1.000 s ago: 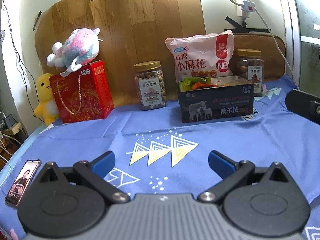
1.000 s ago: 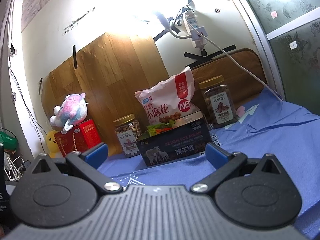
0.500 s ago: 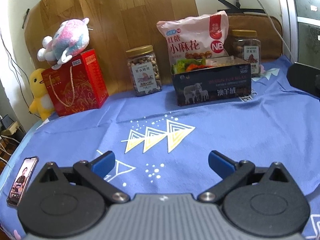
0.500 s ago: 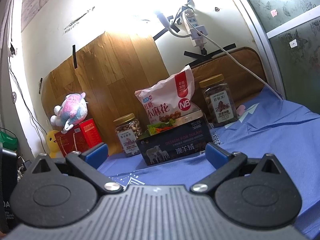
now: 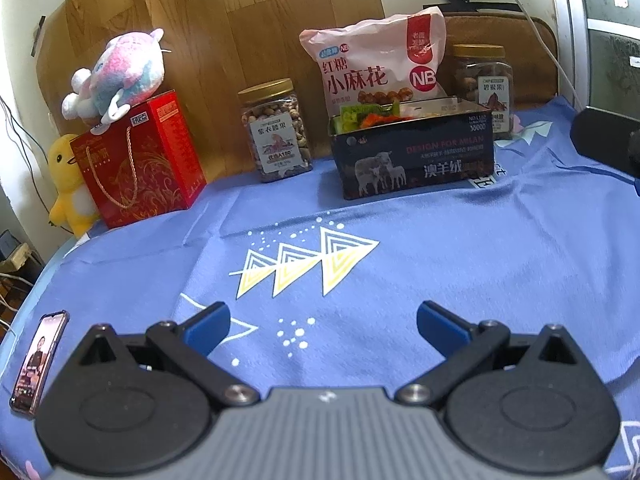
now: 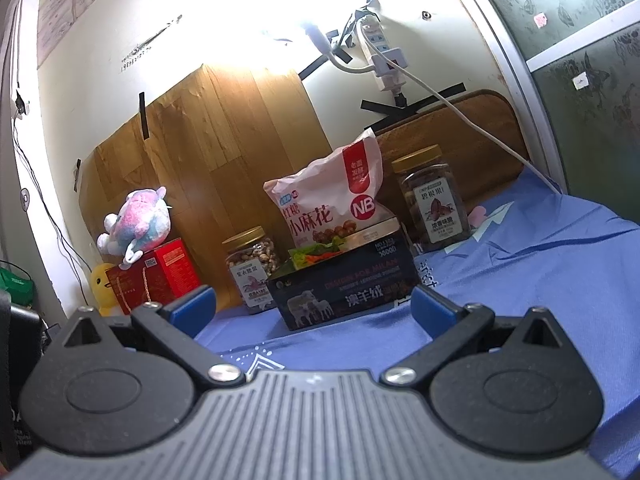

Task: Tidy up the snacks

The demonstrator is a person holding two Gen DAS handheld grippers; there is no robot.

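Observation:
A dark tin box [image 5: 414, 156] [image 6: 344, 284] holding small snack packets stands at the back of the blue cloth. Behind it leans a pink snack bag [image 5: 376, 64] [image 6: 332, 204]. A nut jar [image 5: 276, 130] [image 6: 252, 268] stands to its left and a second jar [image 5: 484, 84] [image 6: 432, 200] to its right. My left gripper [image 5: 322, 328] is open and empty above the cloth, well short of the box. My right gripper [image 6: 314, 310] is also open and empty, low over the cloth in front of the box.
A red gift box [image 5: 140, 160] with a plush toy [image 5: 120, 76] on top and a yellow duck [image 5: 68, 184] stand at the back left. A phone [image 5: 38, 360] lies at the cloth's left edge. A wooden board [image 5: 224, 32] backs the table. A cable [image 6: 460, 120] hangs at right.
The left gripper has risen and tipped downward, so the box and jars sit higher and farther in its view. The right gripper has barely moved. Both stayed open.

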